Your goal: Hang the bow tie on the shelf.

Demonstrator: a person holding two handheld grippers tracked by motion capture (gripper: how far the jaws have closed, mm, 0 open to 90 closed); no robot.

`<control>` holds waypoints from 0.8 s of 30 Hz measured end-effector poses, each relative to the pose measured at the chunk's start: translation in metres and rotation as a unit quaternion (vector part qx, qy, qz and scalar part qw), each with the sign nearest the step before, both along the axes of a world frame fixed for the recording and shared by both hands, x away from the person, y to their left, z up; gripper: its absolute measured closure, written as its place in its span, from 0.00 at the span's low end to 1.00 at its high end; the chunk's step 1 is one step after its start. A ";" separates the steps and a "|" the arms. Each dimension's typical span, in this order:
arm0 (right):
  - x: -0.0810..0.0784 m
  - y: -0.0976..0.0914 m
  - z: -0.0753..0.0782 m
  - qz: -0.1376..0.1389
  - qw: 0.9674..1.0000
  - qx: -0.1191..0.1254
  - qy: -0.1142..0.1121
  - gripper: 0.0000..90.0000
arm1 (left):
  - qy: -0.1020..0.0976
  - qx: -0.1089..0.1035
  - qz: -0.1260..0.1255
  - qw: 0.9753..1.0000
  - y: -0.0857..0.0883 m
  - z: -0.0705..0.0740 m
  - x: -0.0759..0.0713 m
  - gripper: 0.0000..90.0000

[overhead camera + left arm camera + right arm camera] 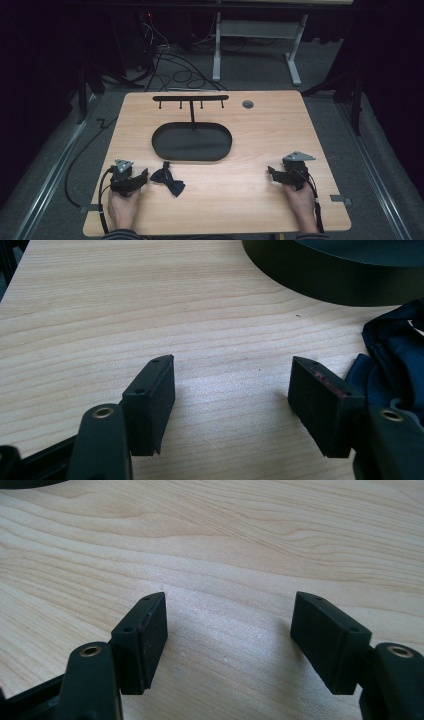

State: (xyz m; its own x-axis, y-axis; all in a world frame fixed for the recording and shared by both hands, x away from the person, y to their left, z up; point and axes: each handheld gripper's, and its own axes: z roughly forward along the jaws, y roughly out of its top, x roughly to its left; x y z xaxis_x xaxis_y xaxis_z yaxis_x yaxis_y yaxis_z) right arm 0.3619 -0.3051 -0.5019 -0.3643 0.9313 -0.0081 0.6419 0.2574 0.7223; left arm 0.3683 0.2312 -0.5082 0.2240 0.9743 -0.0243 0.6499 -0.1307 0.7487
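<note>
A dark blue bow tie (pixel 168 179) lies on the wooden table (pixel 250 200), just right of my left gripper (pixel 141 178). In the left gripper view the jaws of the left gripper (pixel 232 385) stand wide open over bare wood, and the bow tie (pixel 395 355) sits just past the right-hand jaw. My right gripper (pixel 274 173) rests near the table's right side; its jaws in the right gripper view (pixel 230 625) are open with nothing between them. A black stand with an oval base (pixel 192 142) and a hooked crossbar (pixel 190 98) stands mid-table behind the tie.
A grey cable grommet (pixel 248 104) sits at the table's back right. Cables (pixel 180 75) and a white desk frame (pixel 255 40) lie on the floor beyond the table. Metal rails run along both sides of the table.
</note>
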 end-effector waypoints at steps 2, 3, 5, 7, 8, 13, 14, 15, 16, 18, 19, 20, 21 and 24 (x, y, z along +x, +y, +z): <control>0.000 0.000 0.000 0.000 1.000 0.000 0.000 0.36 | 0.001 -0.001 0.000 1.000 0.000 0.000 0.000 0.40; 0.000 0.000 0.000 0.000 1.000 0.000 0.000 0.36 | 0.002 -0.001 -0.002 1.000 0.001 0.000 0.000 0.40; 0.000 0.000 0.000 0.000 1.000 0.000 0.000 0.36 | 0.001 -0.001 -0.001 1.000 0.001 0.000 0.000 0.40; 0.000 0.000 0.000 -0.001 1.000 0.000 0.000 0.36 | 0.000 0.002 0.000 1.000 0.000 0.000 0.000 0.40; 0.000 0.000 0.000 -0.001 1.000 0.000 0.000 0.36 | 0.000 0.002 0.000 1.000 0.000 0.000 0.000 0.40; 0.000 0.000 0.000 0.000 1.000 -0.001 0.000 0.36 | 0.003 0.002 -0.001 1.000 0.001 0.001 0.000 0.40; 0.000 0.000 0.000 0.000 1.000 -0.001 -0.001 0.36 | 0.005 0.001 -0.001 1.000 0.001 0.001 0.000 0.40; 0.000 0.000 0.000 0.000 1.000 -0.001 -0.001 0.36 | 0.006 0.000 0.000 1.000 0.001 0.002 0.000 0.40; 0.000 0.000 0.000 -0.001 1.000 -0.001 -0.001 0.36 | 0.004 0.001 0.000 1.000 0.002 0.002 0.000 0.40; 0.000 0.000 0.000 0.000 1.000 -0.001 -0.001 0.36 | 0.000 -0.001 0.001 1.000 0.003 0.005 -0.001 0.40; 0.000 0.000 0.000 -0.001 1.000 -0.001 -0.001 0.36 | -0.001 -0.004 0.000 1.000 0.004 0.006 -0.002 0.40; 0.000 0.000 0.000 0.000 1.000 -0.001 -0.001 0.36 | -0.003 -0.005 0.000 1.000 0.004 0.008 -0.003 0.41; 0.000 0.000 0.000 0.000 1.000 -0.001 0.000 0.36 | -0.005 -0.005 -0.002 1.000 0.004 0.009 -0.004 0.41; 0.000 0.000 0.000 0.000 1.000 -0.001 0.000 0.36 | -0.013 -0.009 -0.006 1.000 0.004 0.014 -0.008 0.41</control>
State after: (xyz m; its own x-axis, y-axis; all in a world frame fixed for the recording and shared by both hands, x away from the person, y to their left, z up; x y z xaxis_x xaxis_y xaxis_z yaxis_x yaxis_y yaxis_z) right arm 0.3620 -0.3048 -0.5019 -0.3642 0.9313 -0.0096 0.6417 0.2584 0.7222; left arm 0.3606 0.2349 -0.4943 0.2359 0.9711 -0.0353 0.6286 -0.1248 0.7677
